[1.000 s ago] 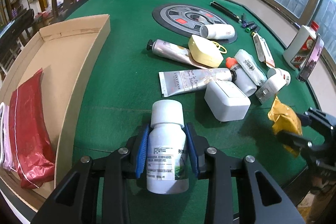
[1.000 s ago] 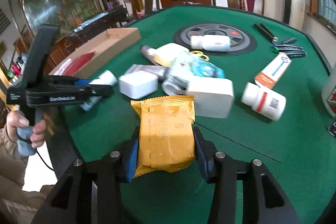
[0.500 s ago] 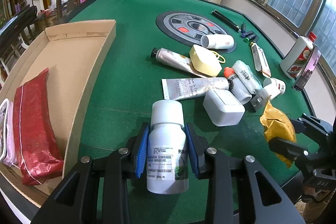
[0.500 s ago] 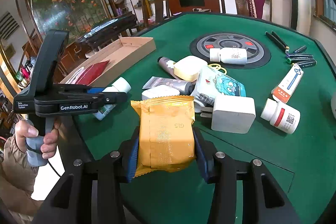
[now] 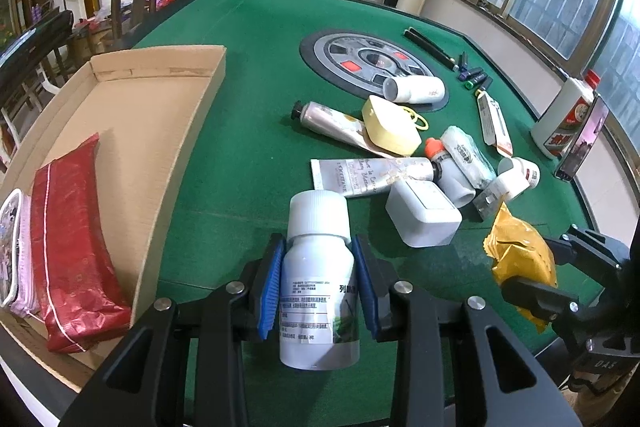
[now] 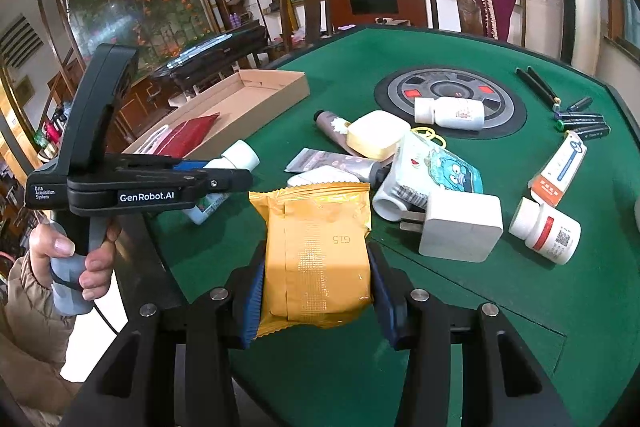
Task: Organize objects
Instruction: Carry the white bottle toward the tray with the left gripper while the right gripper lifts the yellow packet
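Gripping a white pill bottle [image 5: 318, 283] in my left gripper [image 5: 318, 279], I have its blue pads pressed on both sides of the body, cap pointing away from me, above the green table [image 5: 248, 147]; my right gripper [image 6: 316, 291] is clamped on a yellow foil packet [image 6: 316, 251], held over the table's near edge; the cardboard tray [image 5: 132, 131] lies to the left of the bottle, with a red pouch [image 5: 68, 247] inside it; the remaining clutter, including a white charger [image 5: 424, 215] and a L'Occitane tube [image 5: 368, 177], lies to the right of the tray.
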Available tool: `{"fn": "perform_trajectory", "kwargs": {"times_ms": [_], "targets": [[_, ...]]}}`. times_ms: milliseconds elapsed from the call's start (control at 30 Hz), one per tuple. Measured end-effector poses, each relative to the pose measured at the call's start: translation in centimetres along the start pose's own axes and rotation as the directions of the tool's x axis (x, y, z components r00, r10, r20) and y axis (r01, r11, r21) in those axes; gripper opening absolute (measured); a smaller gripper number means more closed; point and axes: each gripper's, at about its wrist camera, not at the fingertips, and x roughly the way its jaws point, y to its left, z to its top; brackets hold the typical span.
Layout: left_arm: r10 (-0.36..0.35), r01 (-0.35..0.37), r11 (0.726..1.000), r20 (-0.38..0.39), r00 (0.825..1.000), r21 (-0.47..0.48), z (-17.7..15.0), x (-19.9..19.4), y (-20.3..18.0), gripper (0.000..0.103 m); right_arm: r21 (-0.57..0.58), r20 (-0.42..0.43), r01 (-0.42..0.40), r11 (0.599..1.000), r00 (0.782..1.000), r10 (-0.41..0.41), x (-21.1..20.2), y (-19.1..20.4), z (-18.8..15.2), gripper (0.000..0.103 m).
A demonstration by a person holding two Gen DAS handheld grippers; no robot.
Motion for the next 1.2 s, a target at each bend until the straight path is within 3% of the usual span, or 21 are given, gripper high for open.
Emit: {"fn": "perform_trajectory", "kwargs": {"times_ms": [333, 700, 1200], "targets": [[0.057, -0.051, 0.996, 0.079, 0.995, -0.075, 0.7, -3.5, 3.8, 0.033, -0.015, 0.001, -0.013, 1.0, 1.0, 0.013, 0.1, 0.6, 0.2, 0.05], [0.146, -0.118, 0.973, 0.133, 0.98, -0.198, 1.7, -6.7, 9.5, 0.033, -0.021, 0.005, -0.028, 0.999, 1.0, 0.028, 0.2, 1.2, 0.5, 0.05], [0.129, -0.104, 0.973, 0.109, 0.986, -0.207, -1.0, -5.9, 10.7, 0.033, -0.066, 0.001, -0.074, 0.995, 0.997, 0.074, 1.3, 3.2, 1.9, 0.05]]}}
